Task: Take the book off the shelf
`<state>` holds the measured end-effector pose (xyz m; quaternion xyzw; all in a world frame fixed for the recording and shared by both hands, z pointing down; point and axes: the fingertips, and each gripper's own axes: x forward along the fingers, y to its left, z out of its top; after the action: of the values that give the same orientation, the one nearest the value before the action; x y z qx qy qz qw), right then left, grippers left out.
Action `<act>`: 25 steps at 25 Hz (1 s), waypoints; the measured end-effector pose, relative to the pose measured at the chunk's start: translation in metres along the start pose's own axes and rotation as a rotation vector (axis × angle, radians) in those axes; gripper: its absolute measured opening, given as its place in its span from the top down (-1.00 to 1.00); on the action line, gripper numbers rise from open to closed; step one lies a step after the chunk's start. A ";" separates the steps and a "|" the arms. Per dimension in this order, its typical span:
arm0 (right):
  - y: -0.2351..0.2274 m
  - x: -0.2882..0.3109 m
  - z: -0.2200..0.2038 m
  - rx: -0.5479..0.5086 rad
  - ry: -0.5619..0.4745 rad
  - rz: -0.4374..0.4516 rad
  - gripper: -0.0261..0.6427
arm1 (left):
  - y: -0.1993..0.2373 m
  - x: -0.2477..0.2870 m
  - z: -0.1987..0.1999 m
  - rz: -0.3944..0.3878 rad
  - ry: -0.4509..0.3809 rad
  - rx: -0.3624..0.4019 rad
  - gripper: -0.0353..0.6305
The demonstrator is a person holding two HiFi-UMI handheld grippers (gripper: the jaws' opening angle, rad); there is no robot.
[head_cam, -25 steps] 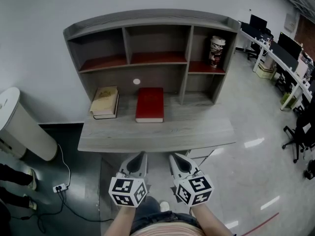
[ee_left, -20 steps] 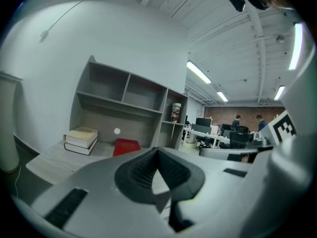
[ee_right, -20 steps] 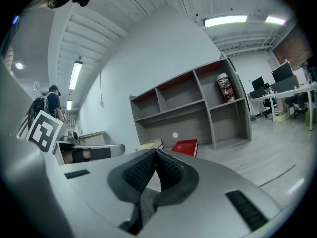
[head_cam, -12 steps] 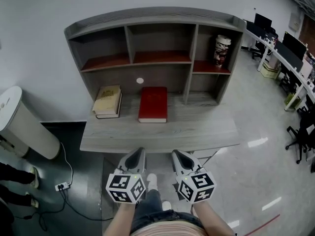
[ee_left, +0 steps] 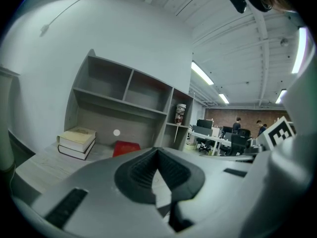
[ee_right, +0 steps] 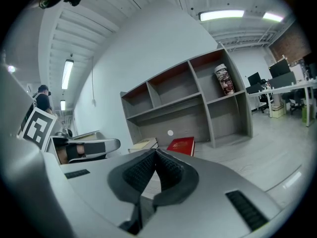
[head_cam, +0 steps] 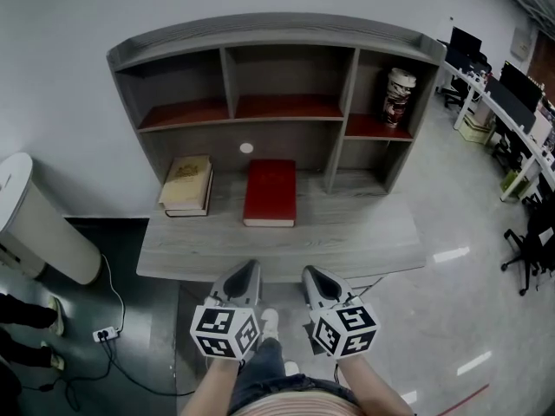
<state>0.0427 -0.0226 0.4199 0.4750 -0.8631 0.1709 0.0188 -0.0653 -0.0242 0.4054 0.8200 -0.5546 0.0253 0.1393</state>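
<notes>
Head view, step in hand: the approach is judged not yet begun; both grippers are held low in front of the surface (head_cam: 286, 251), short of its near edge.
Left side: the left gripper (head_cam: 246, 277) is clenched, its fingers pressed together with nothing between them.
Right side: the right gripper (head_cam: 312, 279) is likewise shut tight and empty.
Task's thing: the red book (head_cam: 270, 191) is laid flat on the surface beneath the shelf (head_cam: 277, 104), straight ahead of both grippers and well apart from the fingers.
Neighbour: the tan books (head_cam: 186, 182) are stacked flat to the left of the red book, near it but not touching.
Which book is meant: not settled by the task; the red book is judged likelier, being centred.
Next move: the fingers would have to be opened, and one gripper carried forward over the near edge and closed on the cover's near end.
</notes>
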 end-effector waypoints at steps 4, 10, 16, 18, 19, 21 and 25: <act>-0.008 0.015 0.001 0.006 0.012 -0.005 0.89 | 0.008 0.016 0.006 -0.003 0.001 -0.010 0.86; -0.020 0.040 -0.001 0.016 0.040 -0.015 0.89 | 0.023 0.041 0.007 -0.001 0.019 -0.030 0.86; -0.032 0.070 0.000 0.029 0.060 -0.026 0.89 | 0.041 0.068 0.004 0.001 0.053 -0.033 0.86; -0.036 0.081 0.003 0.029 0.062 -0.027 0.89 | 0.048 0.079 0.004 0.002 0.060 -0.035 0.86; -0.039 0.086 0.004 0.029 0.063 -0.029 0.89 | 0.052 0.084 0.005 0.001 0.063 -0.035 0.86; -0.044 0.096 0.007 0.031 0.067 -0.036 0.89 | 0.058 0.095 0.009 -0.001 0.067 -0.031 0.86; -0.053 0.115 0.011 0.034 0.076 -0.054 0.89 | 0.072 0.113 0.016 -0.004 0.070 -0.025 0.86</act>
<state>0.0250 -0.1455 0.4470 0.4913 -0.8457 0.2027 0.0480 -0.0893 -0.1550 0.4268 0.8178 -0.5482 0.0467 0.1689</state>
